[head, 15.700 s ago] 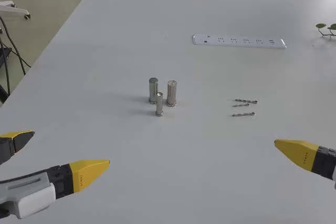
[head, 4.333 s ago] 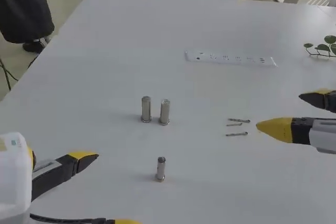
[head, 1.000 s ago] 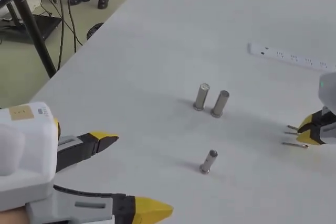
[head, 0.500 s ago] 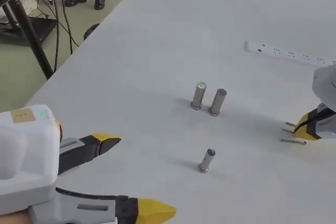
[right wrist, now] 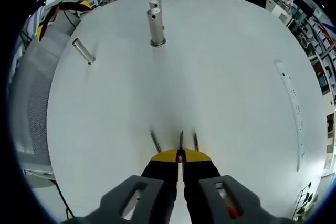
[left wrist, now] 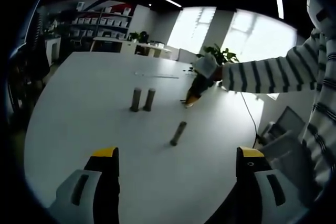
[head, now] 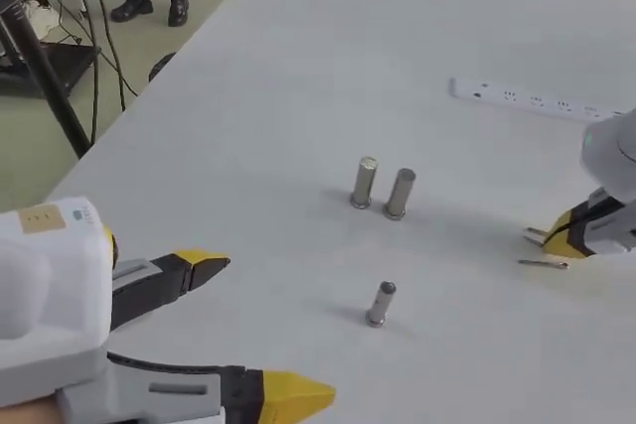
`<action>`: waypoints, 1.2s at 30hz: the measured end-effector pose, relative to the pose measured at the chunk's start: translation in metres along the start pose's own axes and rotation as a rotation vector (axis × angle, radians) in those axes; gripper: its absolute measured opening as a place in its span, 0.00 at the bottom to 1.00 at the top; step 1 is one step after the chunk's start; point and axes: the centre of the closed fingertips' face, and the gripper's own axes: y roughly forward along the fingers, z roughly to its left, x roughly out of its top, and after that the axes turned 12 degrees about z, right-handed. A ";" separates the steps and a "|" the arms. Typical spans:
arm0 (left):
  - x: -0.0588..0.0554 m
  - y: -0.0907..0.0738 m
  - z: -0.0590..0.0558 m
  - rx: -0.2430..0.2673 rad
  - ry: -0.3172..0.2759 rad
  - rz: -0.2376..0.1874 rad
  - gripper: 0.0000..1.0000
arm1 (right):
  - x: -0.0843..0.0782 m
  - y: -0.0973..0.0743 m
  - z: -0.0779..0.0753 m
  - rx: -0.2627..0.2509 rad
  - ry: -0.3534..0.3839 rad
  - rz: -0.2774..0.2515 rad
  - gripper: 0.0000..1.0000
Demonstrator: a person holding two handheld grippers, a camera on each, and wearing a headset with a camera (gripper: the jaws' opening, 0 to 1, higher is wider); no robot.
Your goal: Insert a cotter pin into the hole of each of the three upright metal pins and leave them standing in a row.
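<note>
Cotter pins (right wrist: 181, 139) lay toward the right edge of the desk (head: 298, 67), the middle one clamped in the right gripper (right wrist: 180, 155). The left gripper (left wrist: 177, 153) gaped empty. Three metal pins (head: 399, 194) stood apparently unpinned, not yet aligned.

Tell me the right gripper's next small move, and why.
Probably lift straight up a little. The right gripper looks shut on the middle cotter pin, which lies on the table between the other cotter pins, and none of the metal pins carries one yet.
</note>
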 end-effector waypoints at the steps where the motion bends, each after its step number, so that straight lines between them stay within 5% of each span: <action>1: 0.000 0.000 0.000 -0.003 0.000 0.000 0.90 | 0.000 0.000 0.000 -0.003 0.005 0.000 0.00; 19: 0.004 -0.002 -0.006 -0.006 0.031 0.012 0.87 | 0.005 -0.013 -0.004 -0.074 0.053 -0.055 0.00; 36: 0.021 0.006 -0.013 -0.028 0.053 0.002 0.84 | 0.027 -0.082 0.007 -0.254 0.015 -0.262 0.00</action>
